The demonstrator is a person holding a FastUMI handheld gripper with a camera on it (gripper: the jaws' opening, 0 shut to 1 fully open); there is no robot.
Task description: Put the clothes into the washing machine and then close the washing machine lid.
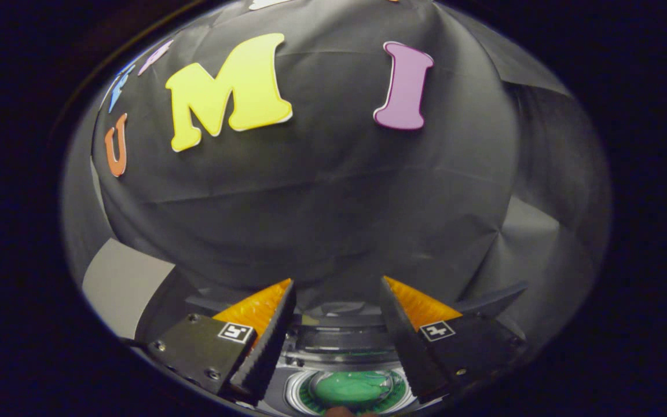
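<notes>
We have the gripper (336, 284) held up and level, looking straight ahead, its two fingers spread wide with a clear gap between them. We see nothing caught in that gap and nothing pressed by either pad. The left finger (264, 336) angles inward toward its tip, and the right finger (406, 336) mirrors it, so the pair forms an open V. Each finger base carries a small square marker, both facing up toward us.

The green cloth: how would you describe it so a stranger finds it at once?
Start at the black cloth wall and look down to the small washing machine below the open gripper. In its round drum opening lies the green cloth, the only bright green thing there.
</notes>
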